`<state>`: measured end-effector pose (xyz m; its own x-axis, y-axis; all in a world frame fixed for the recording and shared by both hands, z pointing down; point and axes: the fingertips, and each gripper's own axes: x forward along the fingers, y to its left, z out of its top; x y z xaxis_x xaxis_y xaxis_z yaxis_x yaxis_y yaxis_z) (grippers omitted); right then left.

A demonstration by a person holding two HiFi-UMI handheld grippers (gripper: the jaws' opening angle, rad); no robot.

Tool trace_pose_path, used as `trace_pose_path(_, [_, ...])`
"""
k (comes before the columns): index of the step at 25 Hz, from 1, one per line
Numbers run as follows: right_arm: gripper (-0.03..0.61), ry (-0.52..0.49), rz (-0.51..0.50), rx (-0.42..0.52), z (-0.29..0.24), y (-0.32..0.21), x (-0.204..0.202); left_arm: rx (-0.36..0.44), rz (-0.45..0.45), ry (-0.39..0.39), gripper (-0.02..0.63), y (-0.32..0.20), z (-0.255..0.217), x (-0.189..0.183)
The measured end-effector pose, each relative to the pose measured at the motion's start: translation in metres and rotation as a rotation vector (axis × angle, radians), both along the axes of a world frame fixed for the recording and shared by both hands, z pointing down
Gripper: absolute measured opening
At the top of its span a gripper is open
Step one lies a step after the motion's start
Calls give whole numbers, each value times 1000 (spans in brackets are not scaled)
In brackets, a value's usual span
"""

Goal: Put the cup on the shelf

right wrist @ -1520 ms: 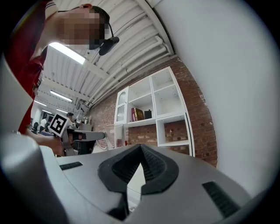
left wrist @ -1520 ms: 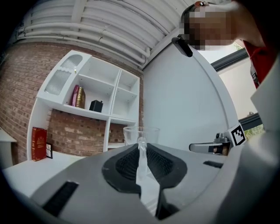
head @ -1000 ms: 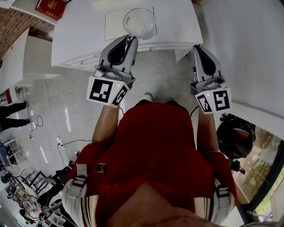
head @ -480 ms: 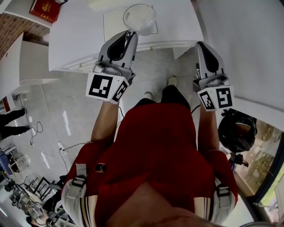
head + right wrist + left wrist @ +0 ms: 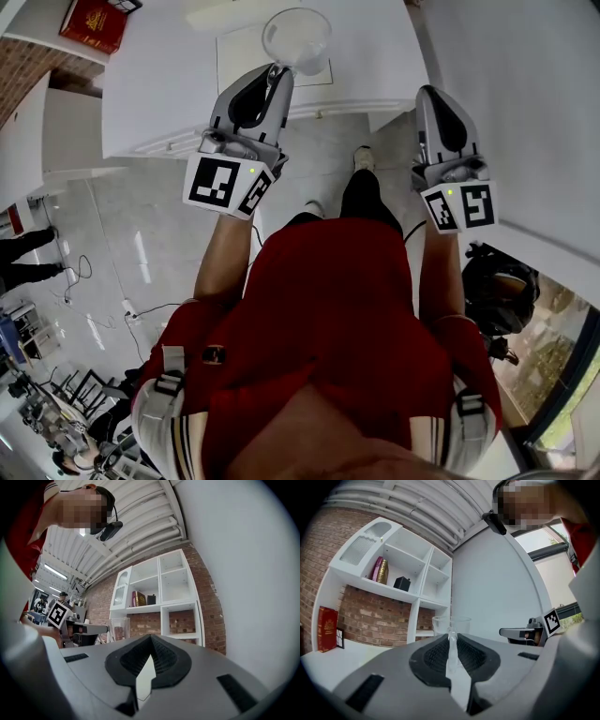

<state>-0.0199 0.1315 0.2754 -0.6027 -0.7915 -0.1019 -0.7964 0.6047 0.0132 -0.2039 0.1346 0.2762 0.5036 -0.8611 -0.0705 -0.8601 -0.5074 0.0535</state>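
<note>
Left gripper pinches the clear cup by its wall, top centre of the head view. Right gripper hangs closed and empty. Smart play: hold it level and ease toward the shelf, upper left in the left gripper view.

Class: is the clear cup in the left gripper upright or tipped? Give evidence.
Upright: the cup shows its open mouth upward; rim level in left gripper view.

Head camera: above person, facing steeply down, close over left claw, right claw and desk edge. Each claw camera: riding low behind own jaws, facing level. Both share white shelf unit and brick wall.
</note>
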Motion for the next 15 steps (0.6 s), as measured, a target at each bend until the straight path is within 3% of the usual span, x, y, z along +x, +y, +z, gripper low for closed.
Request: trace_pose_path(15, [-3, -19, -77, -25, 6, -127, 35, -27, -59, -31, 48, -109, 5, 39])
